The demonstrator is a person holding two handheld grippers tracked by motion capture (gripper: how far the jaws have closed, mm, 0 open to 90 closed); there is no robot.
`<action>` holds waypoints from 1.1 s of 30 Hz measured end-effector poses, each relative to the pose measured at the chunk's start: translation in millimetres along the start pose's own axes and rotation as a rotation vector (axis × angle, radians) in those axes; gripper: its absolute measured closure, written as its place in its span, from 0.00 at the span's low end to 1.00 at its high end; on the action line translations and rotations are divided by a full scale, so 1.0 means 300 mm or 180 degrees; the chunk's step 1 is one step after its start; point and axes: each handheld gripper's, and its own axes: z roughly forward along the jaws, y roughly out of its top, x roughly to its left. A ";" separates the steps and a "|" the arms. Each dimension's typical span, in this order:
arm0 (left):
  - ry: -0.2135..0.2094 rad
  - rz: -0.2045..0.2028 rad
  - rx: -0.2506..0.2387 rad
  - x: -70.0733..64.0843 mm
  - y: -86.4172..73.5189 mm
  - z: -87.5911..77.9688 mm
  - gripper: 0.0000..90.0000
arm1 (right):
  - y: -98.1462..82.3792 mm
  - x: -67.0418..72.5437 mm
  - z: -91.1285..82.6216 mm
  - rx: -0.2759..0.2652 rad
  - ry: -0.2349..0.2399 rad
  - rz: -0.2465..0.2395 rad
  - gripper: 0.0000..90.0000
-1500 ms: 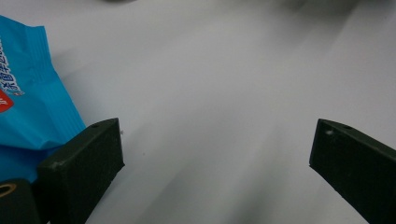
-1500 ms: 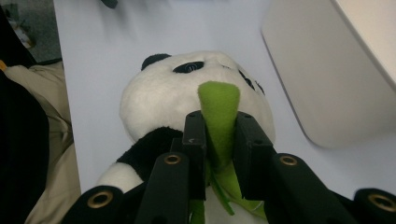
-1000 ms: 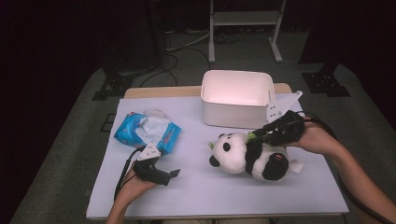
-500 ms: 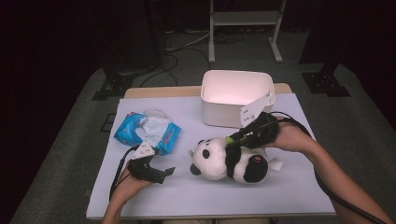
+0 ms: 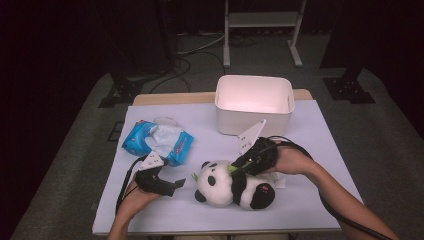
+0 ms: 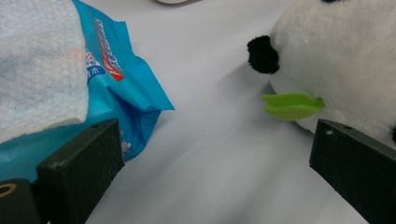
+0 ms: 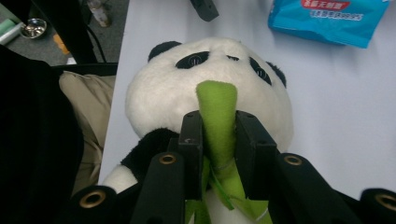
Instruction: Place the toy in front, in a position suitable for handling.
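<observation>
A black-and-white plush panda (image 5: 220, 186) lies on the white table, head toward my left gripper. My right gripper (image 5: 235, 168) rests on its chest. In the right gripper view the two jaws of the right gripper (image 7: 219, 135) flank the panda's (image 7: 210, 88) green bamboo stalk (image 7: 217, 112) and touch it on both sides. These jaws have just been opening a little, with the stalk still between them. My left gripper (image 5: 172, 184) sits open left of the panda's head. Between the left gripper's (image 6: 212, 154) jaws is bare table, and the panda's green leaf (image 6: 292, 105) lies near one jaw.
A blue pack of wet wipes (image 5: 160, 142) with a tissue pulled out lies at the left, behind the left gripper. A white bin (image 5: 254, 117) stands at the back centre. The person's lap lies past the table's near edge (image 7: 109, 140).
My right gripper has carried the panda leftward and toward the near edge, lowering it close to the left gripper. The left hand has stayed put.
</observation>
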 end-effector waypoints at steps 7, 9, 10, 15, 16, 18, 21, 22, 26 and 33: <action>-0.0002 0.0010 0.0009 -0.004 0.002 0.003 0.02 | -0.018 0.002 -0.041 -0.0081 -0.0001 0.0103 0.67; -0.0005 0.0024 0.0013 -0.005 0.002 0.004 0.02 | -0.028 0.007 -0.068 -0.0145 -0.0046 0.0151 0.63; -0.0006 0.0023 0.0012 -0.005 0.002 0.004 0.02 | -0.035 0.006 -0.084 -0.0188 -0.0067 0.0156 0.61; -0.0004 0.0024 0.0011 -0.005 0.003 0.005 0.02 | -0.078 0.007 -0.153 -0.0260 -0.0233 0.0272 0.56; -0.0003 0.0025 0.0013 -0.005 0.002 0.005 0.02 | -0.091 0.006 -0.166 -0.0289 -0.0250 0.0309 0.55; -0.0004 0.0020 0.0014 -0.004 0.002 0.006 0.02 | -0.120 0.004 -0.191 -0.0324 -0.0323 0.0347 0.54; -0.0002 0.0010 0.0009 -0.003 0.001 0.006 0.02 | -0.171 0.001 -0.217 -0.0370 -0.0391 0.0479 0.52; -0.0007 0.0016 0.0008 -0.003 0.002 0.005 0.02 | -0.198 0.000 -0.226 -0.0381 -0.0423 0.0515 0.50; -0.0023 0.0041 -0.0010 -0.006 0.008 0.002 0.04 | -0.257 0.002 -0.248 -0.0405 -0.0490 0.0634 0.48; -0.0044 0.0052 -0.0033 -0.011 0.022 -0.004 0.04 | -0.366 0.013 -0.275 -0.0414 -0.0583 0.0811 0.43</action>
